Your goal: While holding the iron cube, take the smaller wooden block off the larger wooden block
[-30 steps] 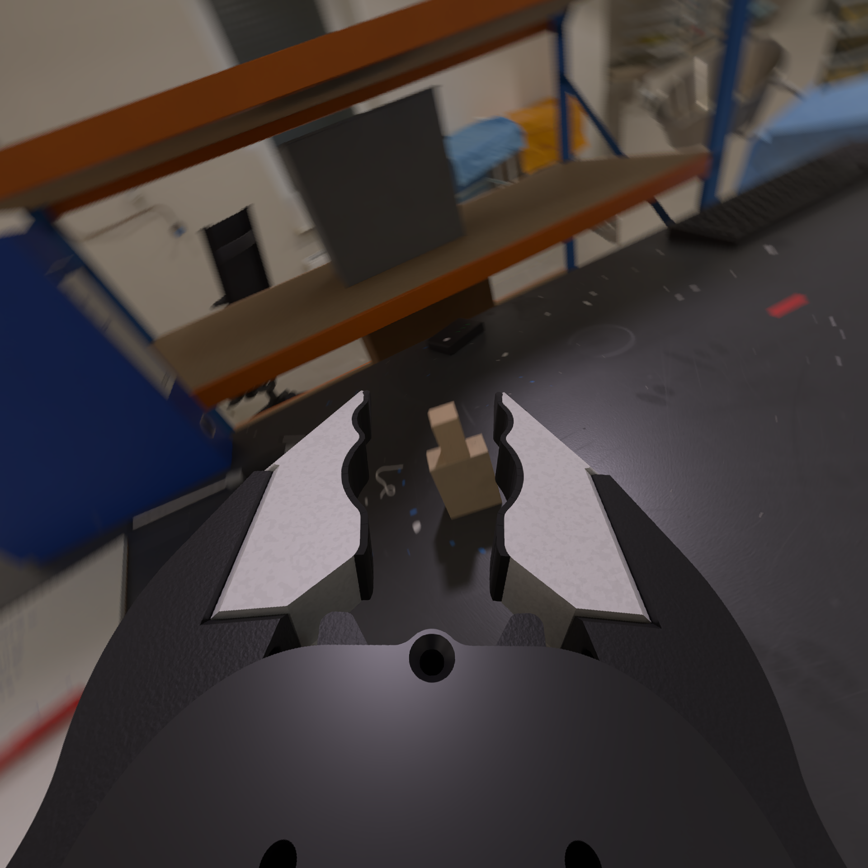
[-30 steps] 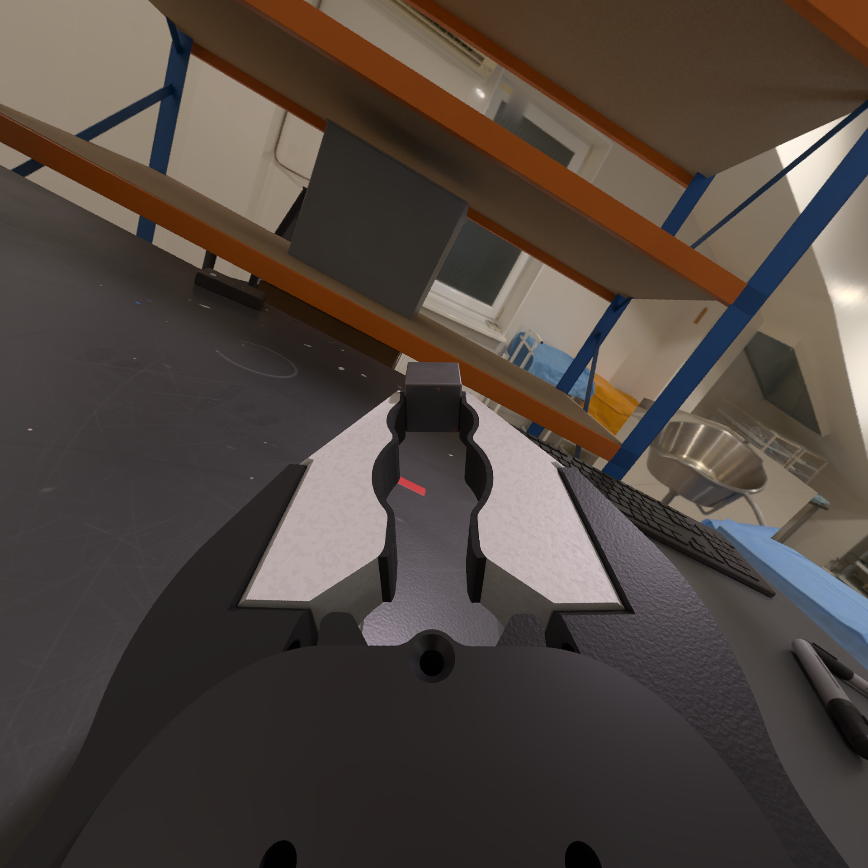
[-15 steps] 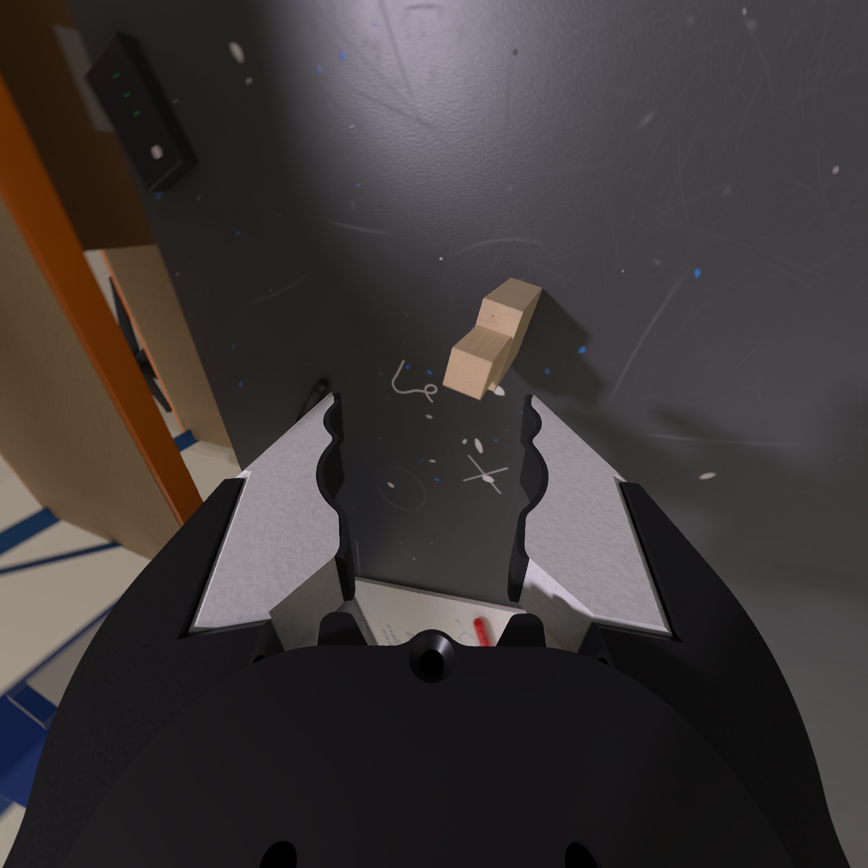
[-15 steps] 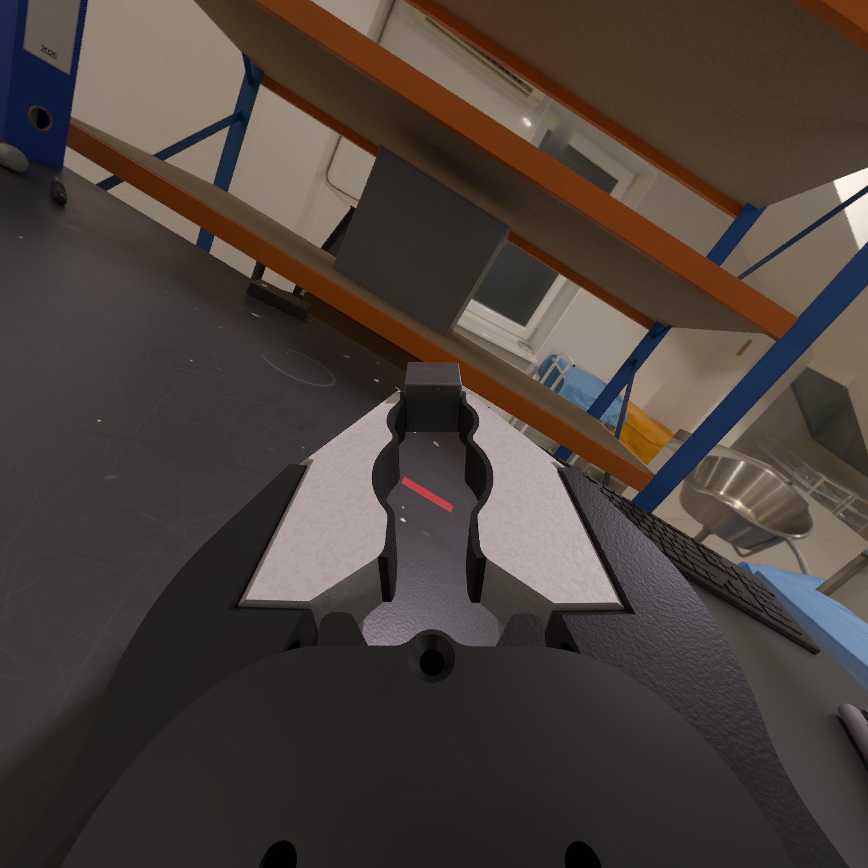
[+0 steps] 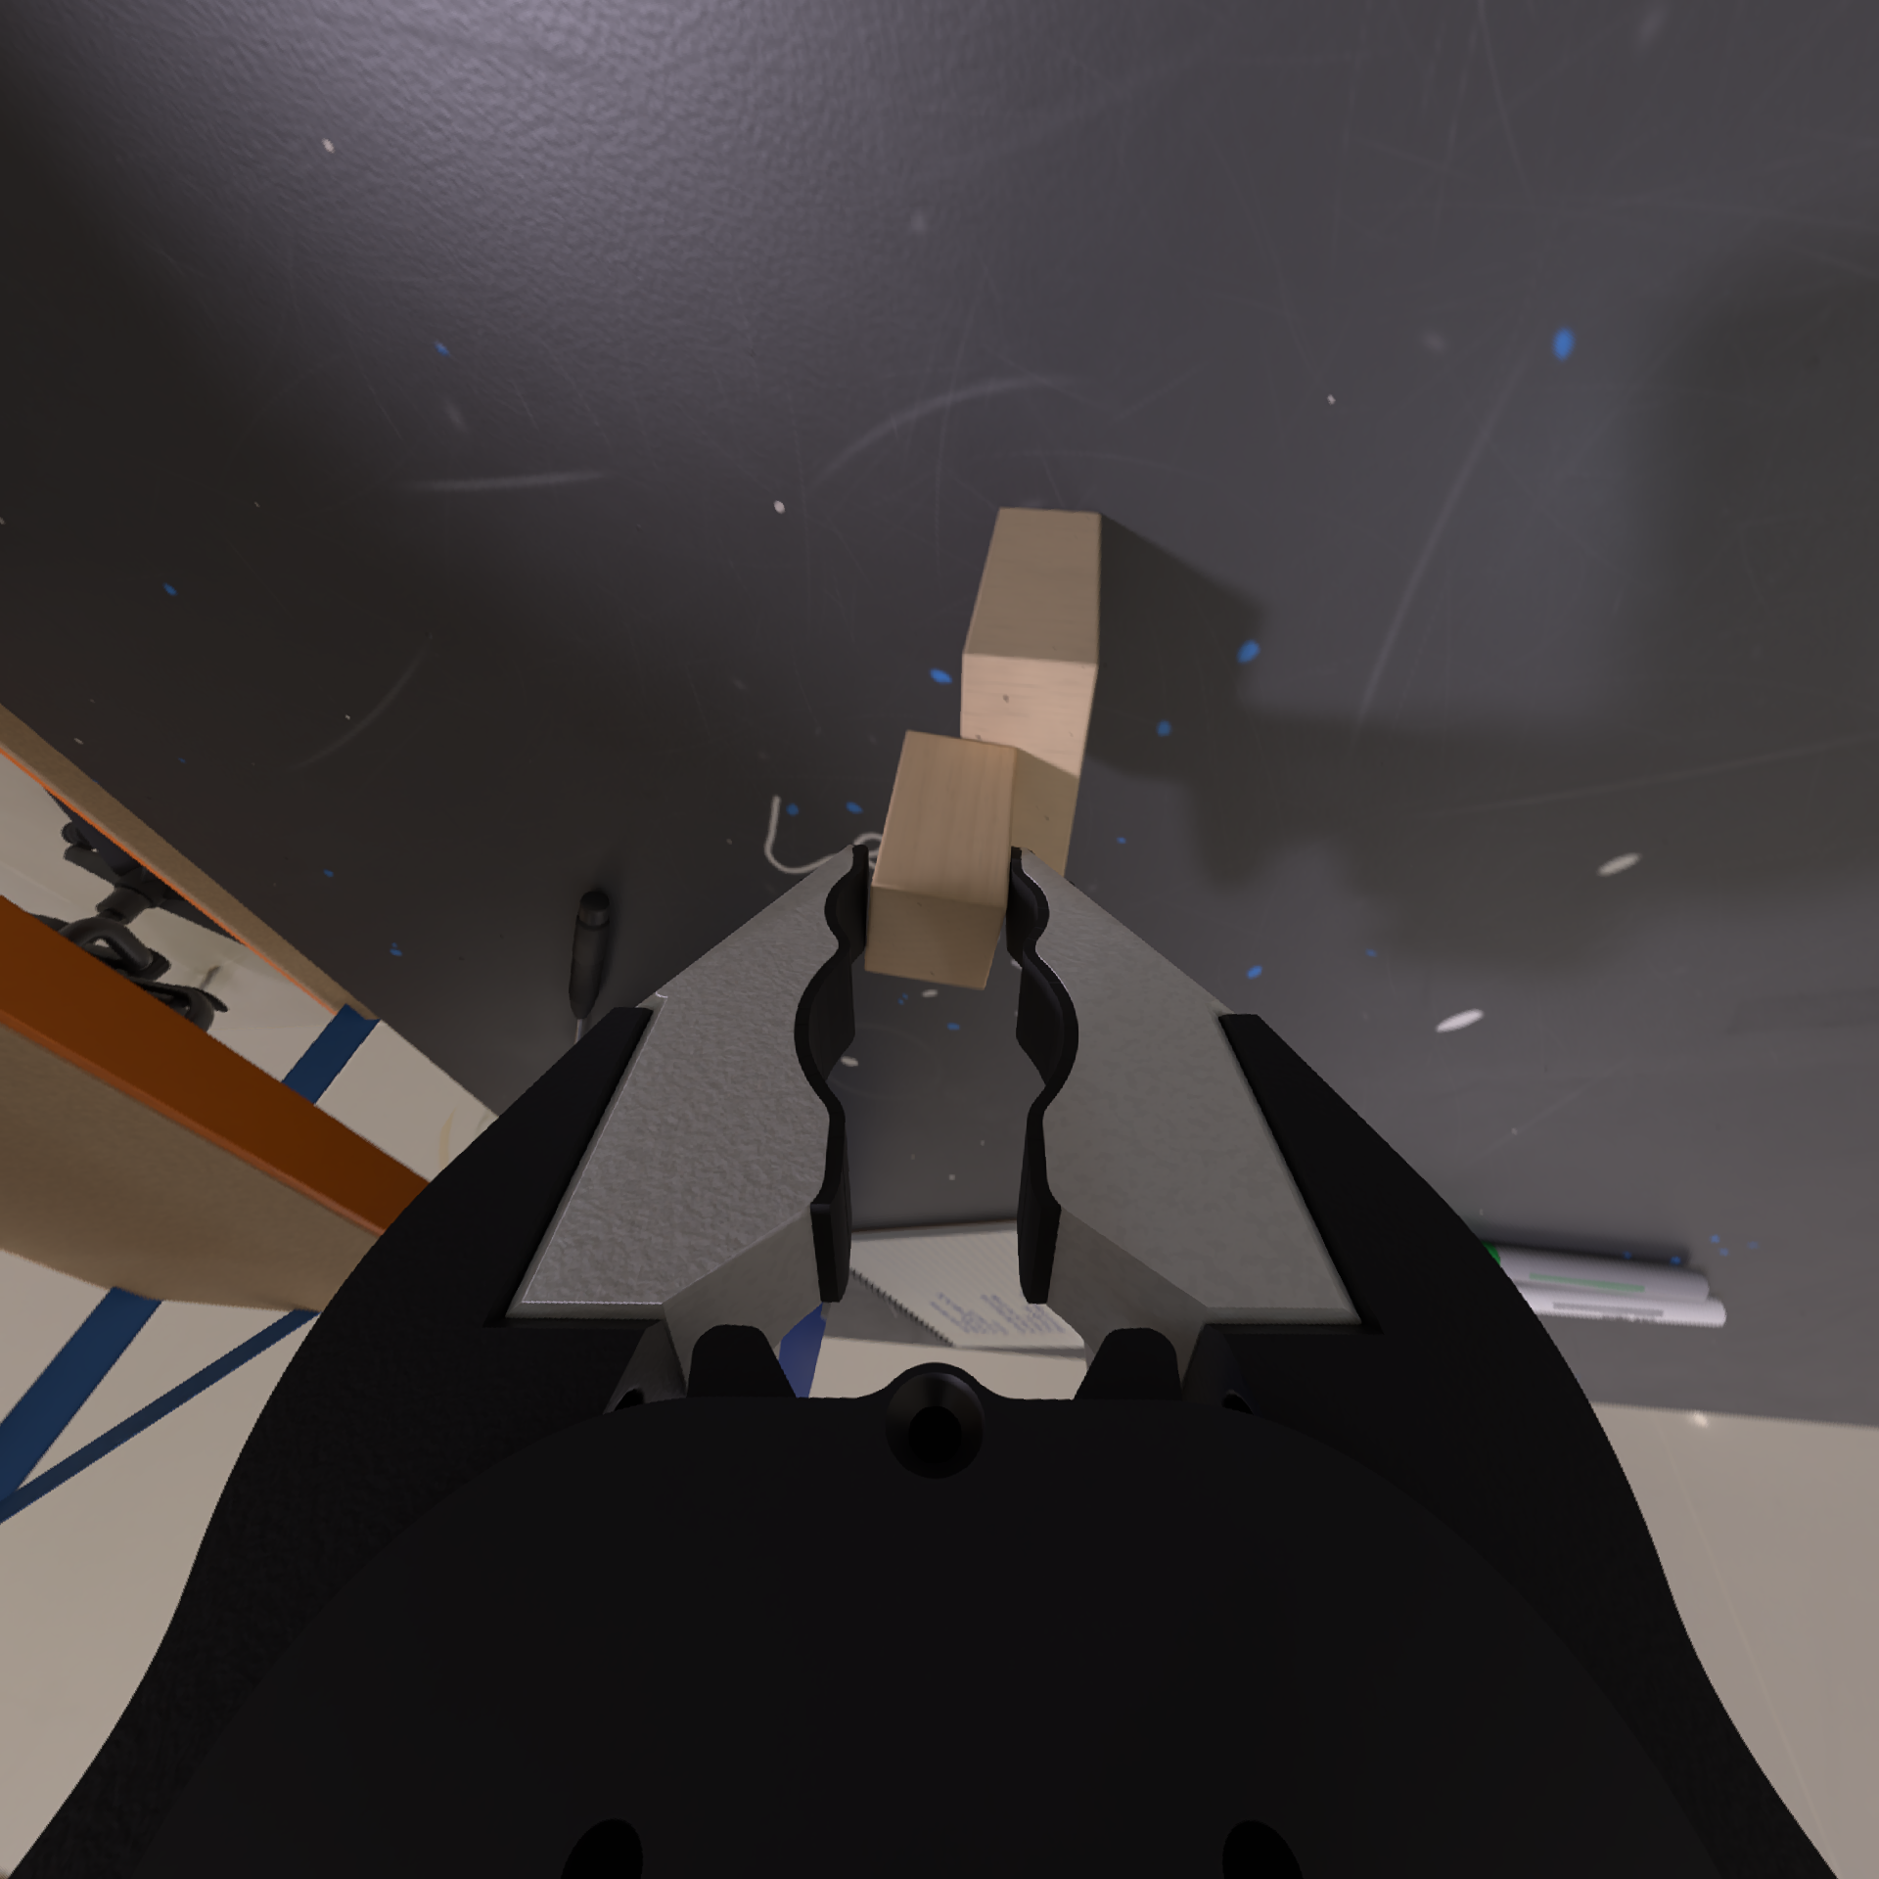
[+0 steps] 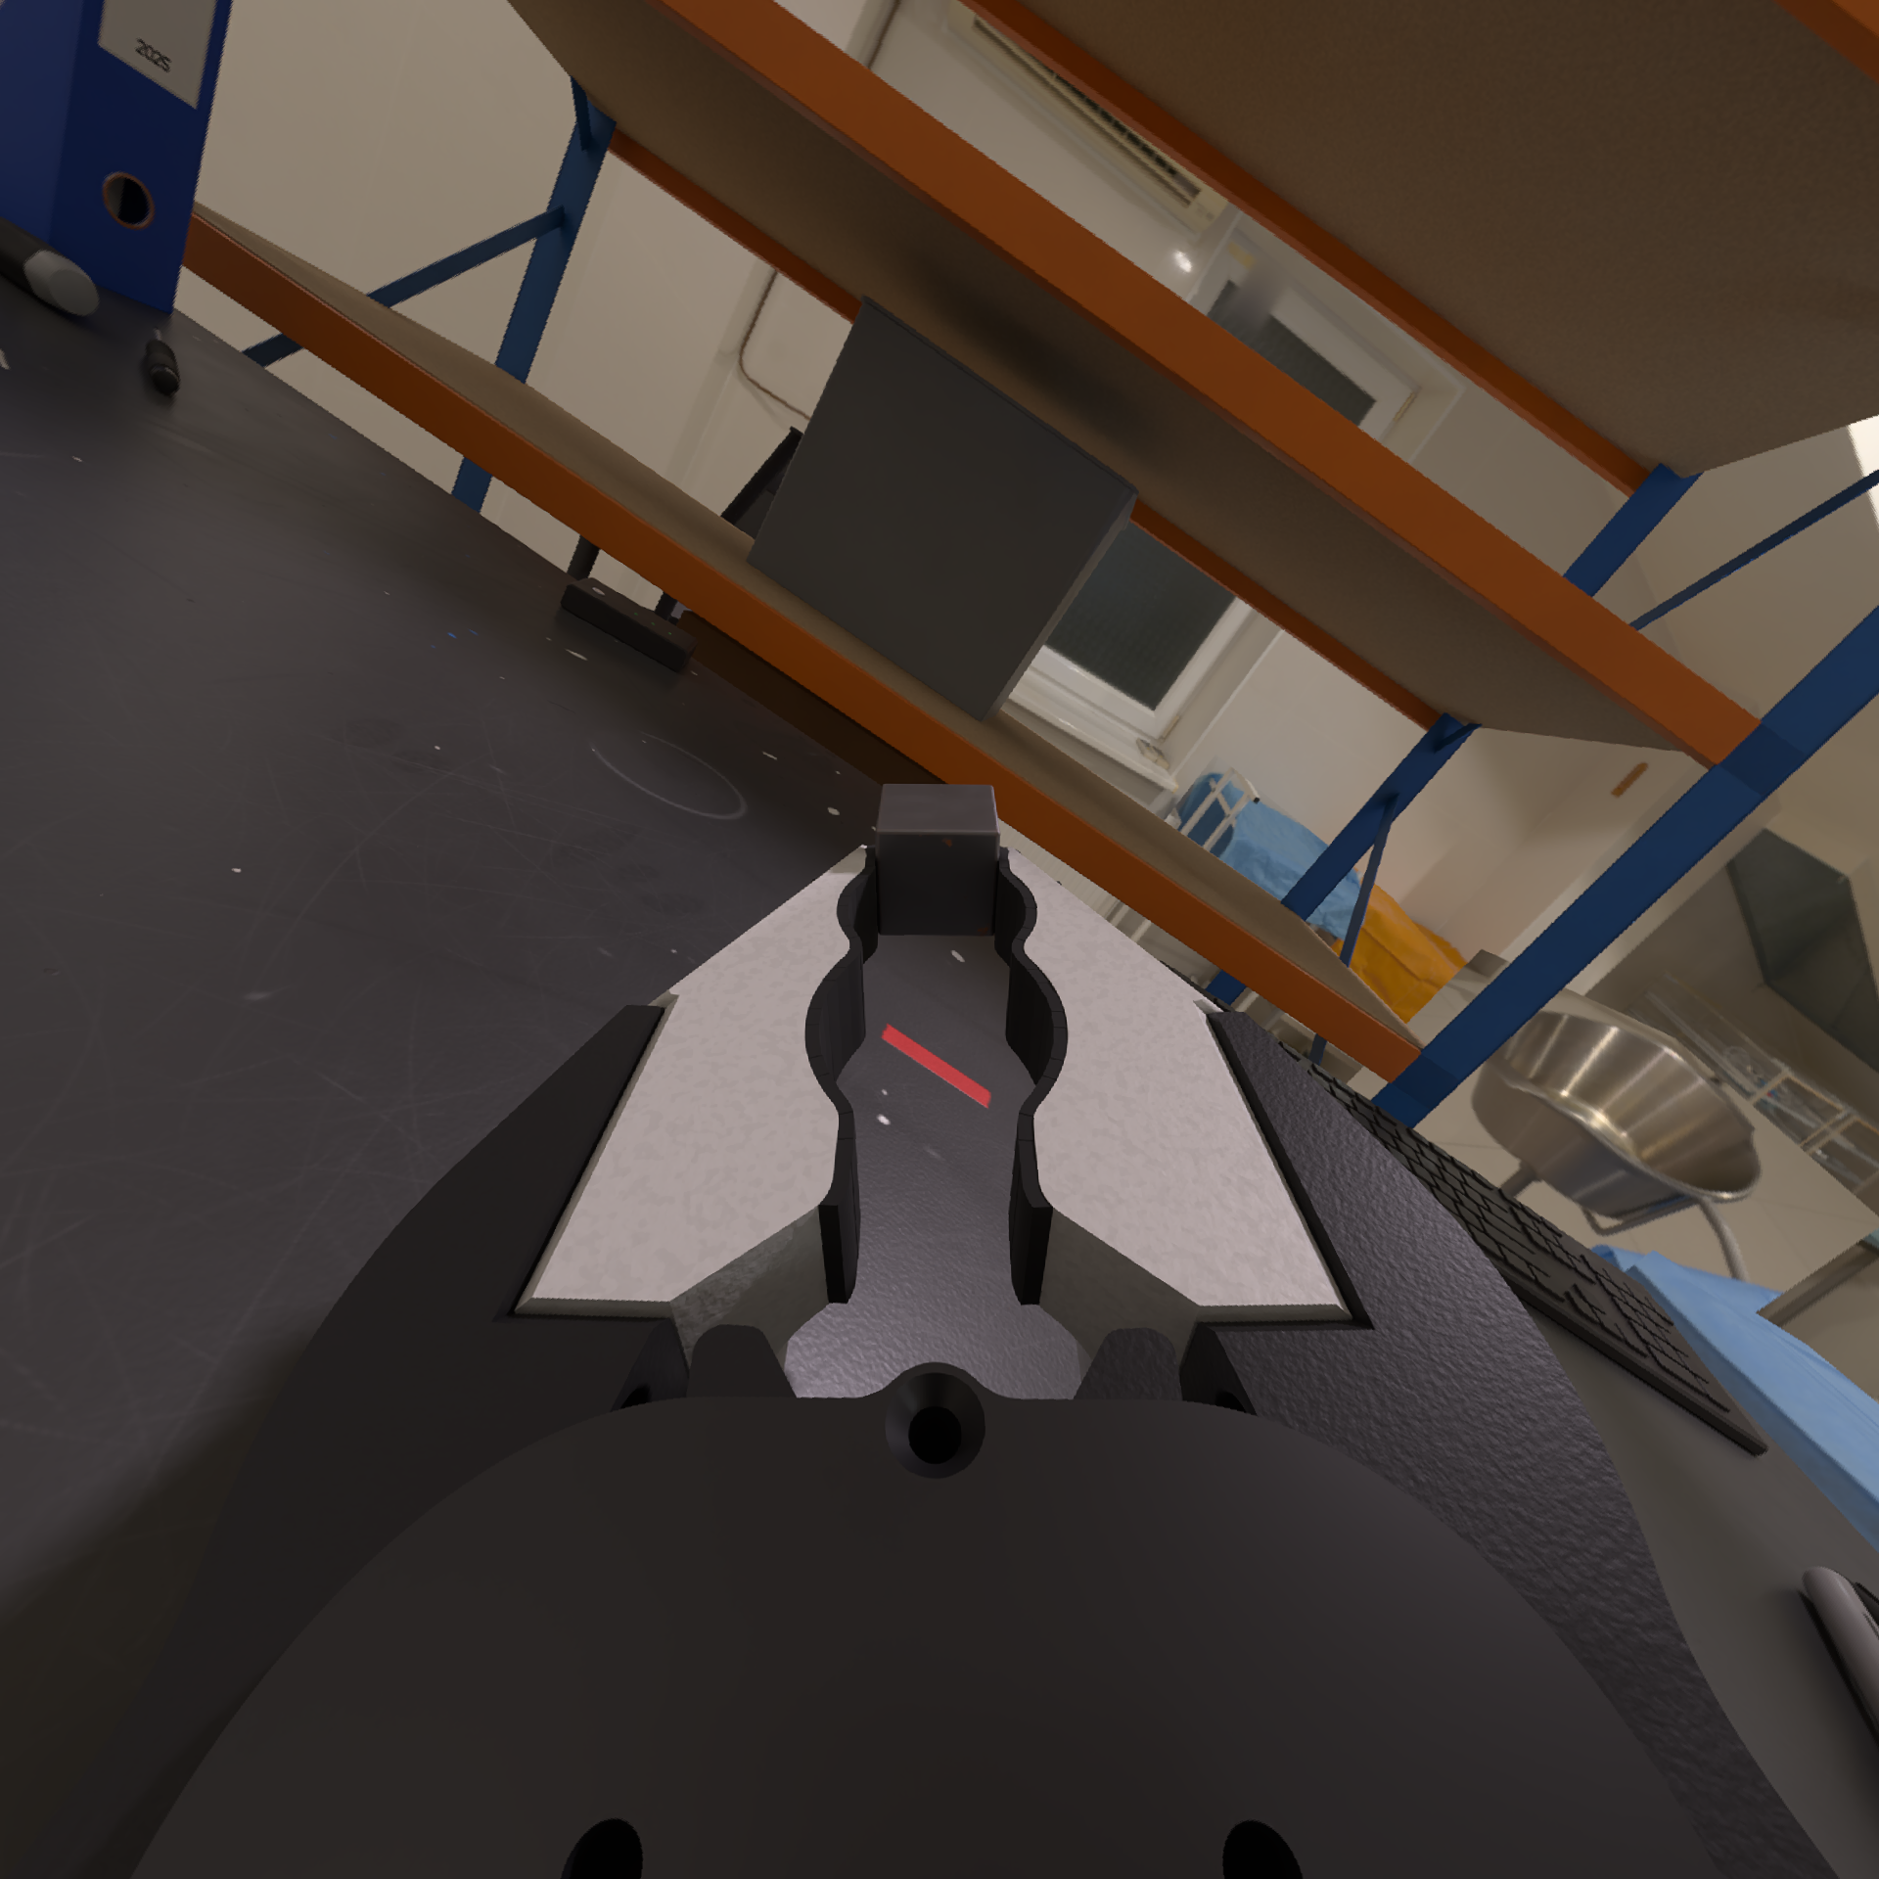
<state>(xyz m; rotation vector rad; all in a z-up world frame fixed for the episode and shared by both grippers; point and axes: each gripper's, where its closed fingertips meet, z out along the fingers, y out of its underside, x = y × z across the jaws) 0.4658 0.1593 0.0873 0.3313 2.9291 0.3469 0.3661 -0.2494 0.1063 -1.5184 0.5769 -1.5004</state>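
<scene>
In the left wrist view I look down on the dark table (image 5: 610,305). The smaller wooden block (image 5: 941,864) sits against the top of the larger wooden block (image 5: 1032,651), which stands on the table. My left gripper (image 5: 937,880) is shut on the smaller block, with a fingertip on each of its sides. I cannot tell whether the two blocks still touch. In the right wrist view my right gripper (image 6: 935,890) is shut on the dark iron cube (image 6: 935,864) at its fingertips and holds it above the table.
Pens (image 5: 1607,1296) and a sheet of paper (image 5: 966,1312) lie near the table edge. An orange-edged shelf (image 5: 153,1068) is at the left. In the right wrist view there is a grey box (image 6: 935,508) on the rack, a keyboard (image 6: 1525,1251) and a blue binder (image 6: 92,132).
My left gripper has tipped down over the blocks, come close, and shut its fingers on the smaller block. My right gripper has shifted a little, still holding the iron cube.
</scene>
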